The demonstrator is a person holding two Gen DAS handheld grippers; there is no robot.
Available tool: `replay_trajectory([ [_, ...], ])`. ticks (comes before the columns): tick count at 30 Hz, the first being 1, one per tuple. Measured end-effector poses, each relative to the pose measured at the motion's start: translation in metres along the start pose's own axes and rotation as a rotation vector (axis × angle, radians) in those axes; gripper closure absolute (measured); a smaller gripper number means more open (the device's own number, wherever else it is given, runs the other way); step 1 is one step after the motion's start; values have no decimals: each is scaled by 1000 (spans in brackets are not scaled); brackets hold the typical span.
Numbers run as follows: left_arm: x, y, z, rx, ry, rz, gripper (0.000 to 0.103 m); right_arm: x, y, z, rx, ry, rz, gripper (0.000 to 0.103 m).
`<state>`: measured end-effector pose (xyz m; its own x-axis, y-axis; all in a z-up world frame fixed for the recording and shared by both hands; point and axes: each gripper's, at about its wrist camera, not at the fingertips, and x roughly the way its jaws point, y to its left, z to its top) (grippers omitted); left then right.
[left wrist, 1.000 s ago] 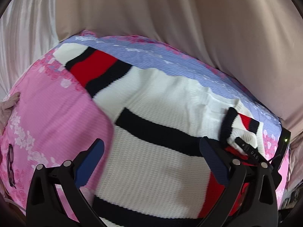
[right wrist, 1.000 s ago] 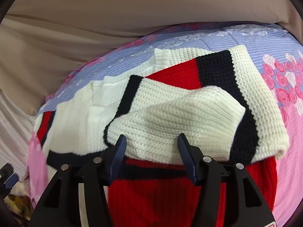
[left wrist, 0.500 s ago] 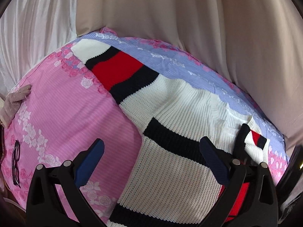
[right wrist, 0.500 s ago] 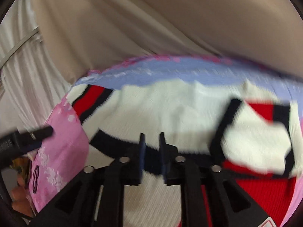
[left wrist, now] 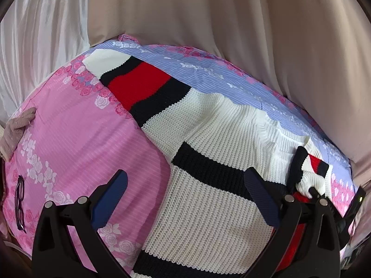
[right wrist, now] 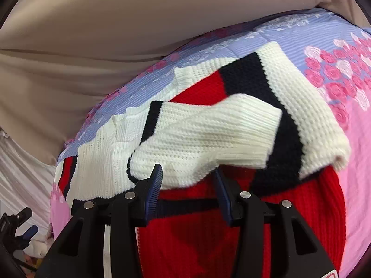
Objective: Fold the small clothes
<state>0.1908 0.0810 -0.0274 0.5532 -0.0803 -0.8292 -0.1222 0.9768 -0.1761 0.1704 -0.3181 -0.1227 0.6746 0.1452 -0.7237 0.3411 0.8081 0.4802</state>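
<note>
A white knit sweater (left wrist: 208,220) with black and red stripes lies on the bed. Its left sleeve (left wrist: 139,85) stretches out flat toward the far left corner. Its right sleeve (right wrist: 208,139) is folded over the red lower body (right wrist: 190,243). My left gripper (left wrist: 185,199) is open and empty above the sweater's left edge. My right gripper (right wrist: 189,185) is open, with the folded sleeve's cuff edge lying between its jaws; the jaws are not closed on it.
The bed has a pink and lilac floral cover (left wrist: 69,139). Beige curtains (left wrist: 231,23) hang behind it. A beige cloth (left wrist: 16,129) and a pair of glasses (left wrist: 19,203) lie at the bed's left edge. The left gripper also shows in the right wrist view (right wrist: 16,227).
The right gripper, nearly shut half a second ago, has opened and sits at the folded sleeve again. The left gripper has drawn back and left; more of the outstretched sleeve shows.
</note>
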Motion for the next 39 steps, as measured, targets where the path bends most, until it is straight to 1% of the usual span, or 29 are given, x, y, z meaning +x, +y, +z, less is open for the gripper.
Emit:
replay_trajectory([
  [1, 0, -1, 0, 5, 0, 3, 5, 3, 5, 2, -4, -4, 7, 67],
  [2, 1, -1, -1, 9, -2, 7, 5, 4, 10, 5, -18, -20, 25, 94],
  [3, 1, -2, -1, 13, -2, 11, 5, 4, 18, 9, -38, -19, 38, 97],
  [5, 2, -3, -2, 25, -4, 21, 5, -3, 45, 16, -104, -47, 89, 97],
  [7, 1, -4, -2, 31, -10, 30, 5, -11, 82, 18, -211, -68, 143, 97],
  [8, 1, -4, -2, 37, -13, 37, 5, -12, 110, 14, -299, -62, 187, 97],
  [9, 1, -4, -3, 41, -14, 40, 5, -8, 131, 7, -373, -34, 225, 93],
  [11, 2, -4, -2, 41, -6, 38, 5, 8, 162, -12, -501, 55, 235, 81],
  [12, 2, -4, -2, 37, -1, 32, 5, 11, 169, -24, -549, 76, 212, 81],
  [13, 3, -4, 0, 28, 8, 16, 5, 7, 169, -34, -571, 72, 194, 81],
  [15, 8, -8, 2, 15, 21, -13, 5, -8, 153, -40, -554, 54, 162, 78],
  [18, 28, -25, 7, 14, 61, -72, 5, -36, 109, -45, -422, 34, 80, 74],
  [19, 41, -34, 8, 14, 87, -92, 5, -46, 87, -45, -368, 28, 38, 73],
  [21, 67, -51, 8, 9, 136, -115, 5, -63, 48, -44, -280, 16, -20, 63],
  [22, 87, -61, 8, -2, 164, -128, 5, -66, 34, -44, -240, 13, -38, 61],
  [25, 118, -73, 4, -55, 199, -127, 8, -74, -18, -36, -84, 0, -76, 57],
  [27, 129, -77, 3, -85, 188, -104, 16, -72, -38, -31, -33, -16, -89, 52],
  [28, 133, -80, 4, -101, 179, -98, 18, -67, -49, -26, 2, -17, -91, 52],
  [29, 136, -81, 5, -117, 178, -92, 24, -62, -57, -23, 26, -19, -85, 52],
  [30, 138, -82, 6, -130, 177, -93, 30, -59, -67, -18, 59, -27, -84, 51],
  [31, 138, -83, 8, -150, 170, -92, 32, -60, -75, -13, 82, -34, -83, 51],
  [32, 139, -84, 9, -164, 161, -98, 36, -56, -85, -8, 118, -44, -72, 51],
  [33, 140, -85, 11, -170, 158, -104, 42, -53, -90, -4, 148, -49, -70, 51],
  [34, 143, -88, 12, -173, 160, -111, 45, -49, -89, -3, 169, -53, -65, 51],
  [35, 145, -91, 14, -170, 160, -123, 52, -46, -94, -1, 193, -59, -49, 51],
  [36, 146, -94, 15, -157, 158, -145, 67, -45, -97, 1, 206, -64, -45, 51],
  [37, 146, -96, 17, -147, 158, -156, 73, -44, -97, 4, 208, -67, -45, 53],
  [38, 144, -97, 18, -139, 157, -156, 81, -44, -97, 7, 201, -70, -41, 72],
  [39, 138, -97, 19, -136, 141, -150, 94, -46, -94, 12, 189, -82, -43, 93],
])
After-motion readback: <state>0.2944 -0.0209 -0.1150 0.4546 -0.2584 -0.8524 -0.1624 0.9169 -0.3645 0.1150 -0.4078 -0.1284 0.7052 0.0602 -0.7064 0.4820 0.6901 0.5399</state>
